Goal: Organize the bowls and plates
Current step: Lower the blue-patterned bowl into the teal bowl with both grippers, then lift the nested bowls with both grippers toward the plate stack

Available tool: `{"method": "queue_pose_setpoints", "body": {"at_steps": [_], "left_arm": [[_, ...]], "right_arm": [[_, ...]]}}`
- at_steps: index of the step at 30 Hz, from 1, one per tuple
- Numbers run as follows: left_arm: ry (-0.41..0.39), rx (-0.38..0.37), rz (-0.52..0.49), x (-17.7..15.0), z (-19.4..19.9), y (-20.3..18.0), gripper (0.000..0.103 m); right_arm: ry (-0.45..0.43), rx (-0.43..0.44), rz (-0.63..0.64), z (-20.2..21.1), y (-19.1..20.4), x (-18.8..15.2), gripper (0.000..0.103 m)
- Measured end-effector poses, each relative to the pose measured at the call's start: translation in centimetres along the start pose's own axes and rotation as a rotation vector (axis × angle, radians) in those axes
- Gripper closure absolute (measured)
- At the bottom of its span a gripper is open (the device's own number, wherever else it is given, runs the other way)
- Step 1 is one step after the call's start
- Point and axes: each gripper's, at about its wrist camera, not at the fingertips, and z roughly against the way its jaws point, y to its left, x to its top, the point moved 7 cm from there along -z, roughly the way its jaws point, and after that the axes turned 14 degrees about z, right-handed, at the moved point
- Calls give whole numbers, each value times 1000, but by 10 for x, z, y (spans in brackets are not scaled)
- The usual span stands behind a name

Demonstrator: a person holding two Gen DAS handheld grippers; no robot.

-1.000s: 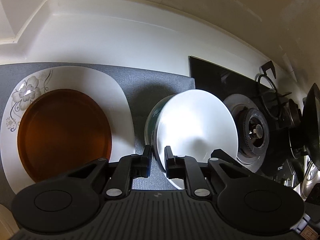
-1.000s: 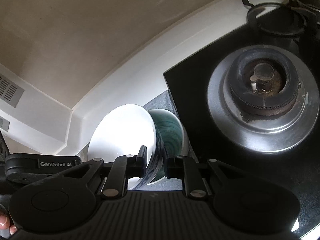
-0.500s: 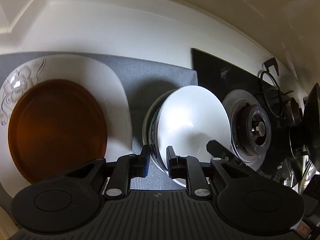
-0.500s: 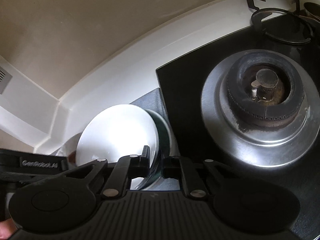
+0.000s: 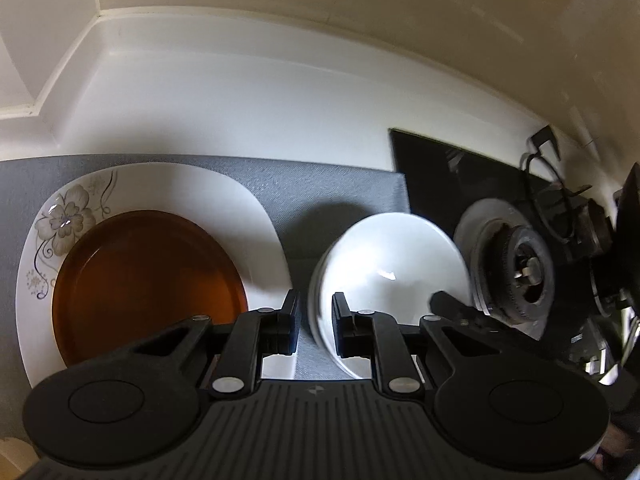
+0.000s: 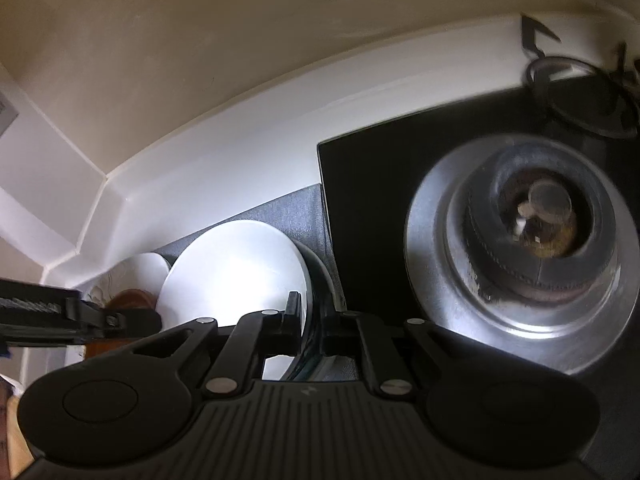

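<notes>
Left wrist view — left gripper (image 5: pixel 315 322) and right gripper (image 6: pixel 310 320) each grasp the white bowl (image 5: pixel 394 262) rim — no legible writing.

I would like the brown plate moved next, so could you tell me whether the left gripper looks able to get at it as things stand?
Probably not yet: the left gripper straddles the white bowl's rim. The brown plate lies uncovered beside it on the floral plate.

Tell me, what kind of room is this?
Most likely a home kitchen counter: a gas burner on a black glass hob, with a white bowl and floral plate beside it.
</notes>
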Motion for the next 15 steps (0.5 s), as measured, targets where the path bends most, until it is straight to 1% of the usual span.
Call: {"method": "queue_pose_setpoints", "body": {"at_steps": [2, 7, 9, 12, 13, 14, 15], "left_arm": [[14, 8, -3, 0, -6, 1, 85], [38, -30, -22, 4, -11, -5, 85], [57, -52, -18, 9, -13, -8, 82], [76, -40, -27, 14, -20, -11, 82], [78, -37, -28, 14, -21, -11, 82], [77, -24, -28, 15, -22, -11, 82], [71, -12, -32, 16, -23, -10, 82]], "right_arm": [[-6, 41, -65, 4, -5, -2, 88], [-43, 153, -241, 16, -17, -14, 76], [-46, 190, -303, 17, -22, -18, 74], [-49, 219, -362, 18, -25, -22, 74], [-54, 219, -373, 20, -26, -23, 71], [-64, 211, -368, 23, -25, -23, 61], [-69, 181, -346, 27, -25, -23, 52]]}}
